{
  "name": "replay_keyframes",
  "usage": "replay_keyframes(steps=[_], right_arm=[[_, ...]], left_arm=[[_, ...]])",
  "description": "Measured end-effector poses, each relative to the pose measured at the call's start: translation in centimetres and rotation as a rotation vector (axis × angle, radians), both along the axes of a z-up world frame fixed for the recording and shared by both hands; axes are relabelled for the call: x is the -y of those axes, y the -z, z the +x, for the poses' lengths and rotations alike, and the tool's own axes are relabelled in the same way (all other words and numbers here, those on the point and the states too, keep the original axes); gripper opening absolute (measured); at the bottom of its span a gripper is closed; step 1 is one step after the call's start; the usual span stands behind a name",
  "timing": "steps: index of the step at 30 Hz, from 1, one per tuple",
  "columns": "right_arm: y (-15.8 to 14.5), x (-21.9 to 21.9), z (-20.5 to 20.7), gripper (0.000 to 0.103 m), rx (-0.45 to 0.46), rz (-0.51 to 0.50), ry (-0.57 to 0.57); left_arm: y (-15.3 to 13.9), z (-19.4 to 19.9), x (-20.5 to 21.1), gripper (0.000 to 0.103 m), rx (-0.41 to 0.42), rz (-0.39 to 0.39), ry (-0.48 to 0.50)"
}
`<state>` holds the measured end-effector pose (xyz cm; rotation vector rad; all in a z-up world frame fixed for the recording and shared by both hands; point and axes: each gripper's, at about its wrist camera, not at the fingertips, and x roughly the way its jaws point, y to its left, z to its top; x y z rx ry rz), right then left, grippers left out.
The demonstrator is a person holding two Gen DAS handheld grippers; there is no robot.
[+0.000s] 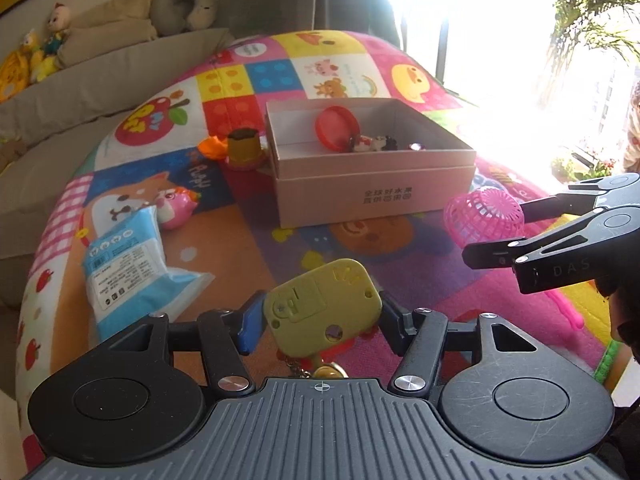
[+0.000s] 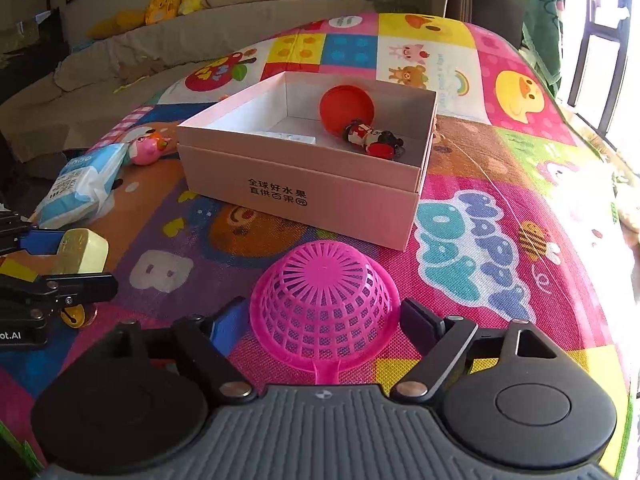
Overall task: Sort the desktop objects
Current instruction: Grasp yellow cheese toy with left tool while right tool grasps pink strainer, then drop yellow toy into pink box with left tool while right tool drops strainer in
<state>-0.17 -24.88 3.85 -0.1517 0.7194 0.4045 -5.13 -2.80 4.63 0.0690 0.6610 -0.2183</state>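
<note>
We work over a bright cartoon play mat (image 2: 500, 216), a beige sofa (image 1: 80, 80) behind. Our left gripper (image 1: 320, 312) pinches a yellow keychain toy (image 1: 320, 304); our right gripper (image 2: 324, 324) straddles the overturned pink basket (image 2: 324, 312), fingers spread. The pink box (image 2: 320, 196) sits mid-mat.

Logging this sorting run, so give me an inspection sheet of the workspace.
Surface: colourful play mat.
Job's things: pink box holding red lid and figurine; yellow toy; pink strainer.
Clutter: tissue pack, pink bird toy, gold cup.
Grippers: left gripper shut on yellow toy; right gripper fingers around strainer, contact unclear.
Cables: nothing seen.
Surroundings: sofa with plush toys, bright window.
</note>
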Motion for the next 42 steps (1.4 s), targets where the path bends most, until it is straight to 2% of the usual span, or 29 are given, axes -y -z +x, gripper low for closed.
replay_keyframes(steps=[6,8,11,13,16,20,23,26,30,34,37,42], right_arm=[[-12.0,3.2,-0.8,0.083,0.316,0.141,0.036],[-14.4,4.0,-0.2,0.083,0.375,0.181,0.059],[-15.9,4.3,1.1,0.083,0.424,0.188,0.105],[-16.1,4.3,2.3,0.083,0.413,0.197,0.12],[-15.5,4.2,4.3,0.083,0.384,0.192,0.145],[-14.4,4.1,6.2,0.083,0.342,0.187,0.165],[-13.6,3.4,7.8,0.083,0.304,0.203,0.159],[-12.9,1.9,10.4,0.083,0.249,0.233,0.141],[-11.6,-0.8,14.1,0.083,0.186,0.235,0.14],[-9.4,-2.8,17.2,0.085,0.097,0.207,0.127],[-7.6,-3.0,17.4,0.087,0.086,0.146,0.148],[-6.3,-1.3,15.6,0.087,0.055,0.124,0.164]], left_arm=[[-7.7,2.7,1.0,0.064,0.262,-0.011,0.056],[-9.1,4.6,1.5,0.064,0.301,-0.021,0.061],[-10.1,8.7,3.3,0.064,0.316,-0.029,0.082],[-9.9,11.2,4.5,0.066,0.304,-0.024,0.102],[-8.8,13.1,4.9,0.085,0.255,-0.022,0.089],[-6.3,10.0,3.1,0.096,0.228,-0.037,0.074],[-3.7,6.3,2.2,0.097,0.214,0.004,0.077],[-1.1,3.9,1.6,0.098,0.151,0.015,0.069],[1.3,2.4,0.4,0.1,0.054,-0.019,0.044],[2.5,1.8,-0.7,0.1,0.024,-0.018,-0.009],[2.9,1.6,-1.7,0.101,0.019,-0.023,-0.048],[3.6,1.9,-2.1,0.101,-0.009,-0.049,-0.061]])
